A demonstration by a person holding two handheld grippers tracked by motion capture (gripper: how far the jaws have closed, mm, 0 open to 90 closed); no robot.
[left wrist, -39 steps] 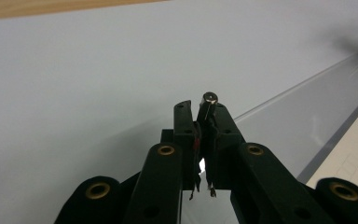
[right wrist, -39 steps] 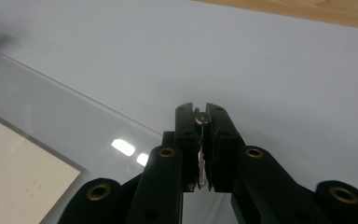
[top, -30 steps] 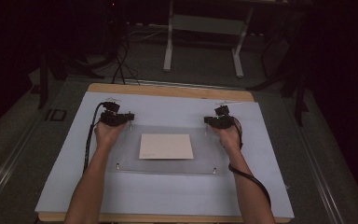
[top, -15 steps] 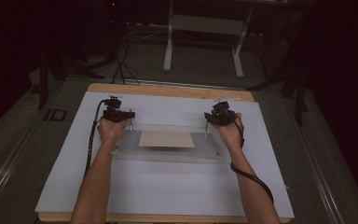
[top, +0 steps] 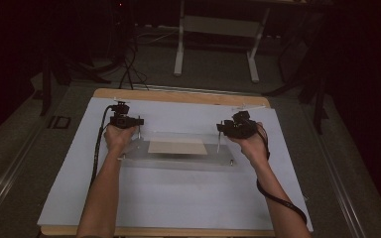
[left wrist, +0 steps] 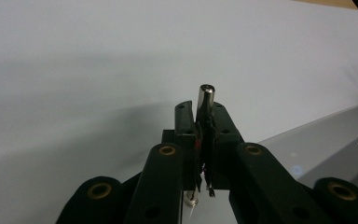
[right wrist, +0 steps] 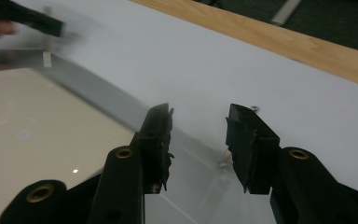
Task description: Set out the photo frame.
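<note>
A clear plastic plate (top: 178, 159) with small metal pegs at its corners lies across the white tabletop, and a beige sheet (top: 176, 147) shows at its middle. My left gripper (top: 127, 124) is at the plate's far left corner. In the left gripper view the left gripper (left wrist: 200, 112) is shut on an upright metal peg (left wrist: 206, 99), with the plate (left wrist: 326, 140) running off to the right. My right gripper (top: 233, 130) hovers over the far right corner. Its jaws have just been opening; the right gripper (right wrist: 198, 123) stands open with nothing between the pads, above the plate's edge (right wrist: 98, 100).
A white sheet (top: 178, 203) covers the wooden table, whose bare edge (top: 178, 95) runs along the far side. Cables trail from both grippers down the forearms. A metal stand (top: 216, 49) and dark floor lie beyond the table.
The right gripper has opened and risen off the plate's far right corner. The plate now looks narrower front to back, as if its far edge has been lifted. The left gripper stays shut.
</note>
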